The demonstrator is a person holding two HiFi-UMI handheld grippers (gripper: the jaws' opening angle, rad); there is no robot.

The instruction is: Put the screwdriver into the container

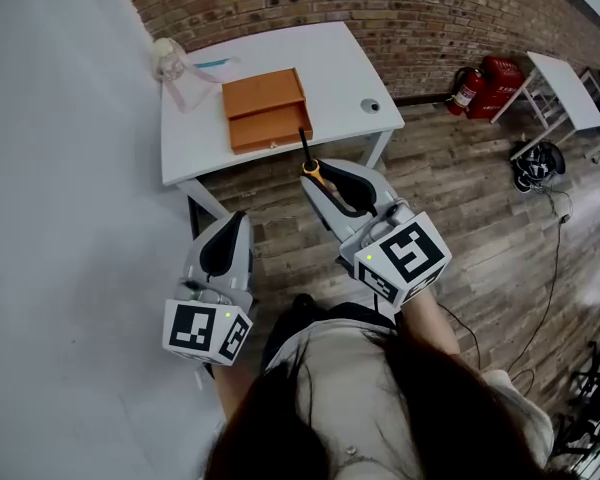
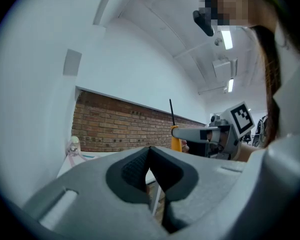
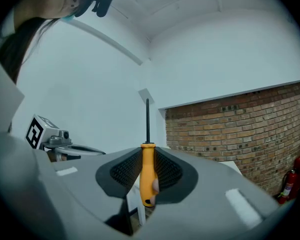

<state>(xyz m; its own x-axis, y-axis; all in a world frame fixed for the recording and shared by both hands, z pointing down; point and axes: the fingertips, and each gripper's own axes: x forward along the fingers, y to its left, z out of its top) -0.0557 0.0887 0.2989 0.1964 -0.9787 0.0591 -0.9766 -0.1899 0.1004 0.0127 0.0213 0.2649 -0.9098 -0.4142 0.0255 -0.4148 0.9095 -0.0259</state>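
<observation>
Two grippers are in play. Nearest me, my left gripper (image 1: 230, 223) is pressed together on nothing and hangs short of the table. My right gripper (image 1: 318, 174) pinches the screwdriver (image 3: 148, 176) by its orange handle, with the black shaft pointing ahead over the near edge of the white table (image 1: 340, 68). Beyond lies the orange container (image 1: 265, 108). Procedure: I carry the tool forward and left until it is above the container, lower it, lay the shaft flat, then release.

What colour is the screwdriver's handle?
Orange; the screwdriver shows best in the right gripper view.
</observation>
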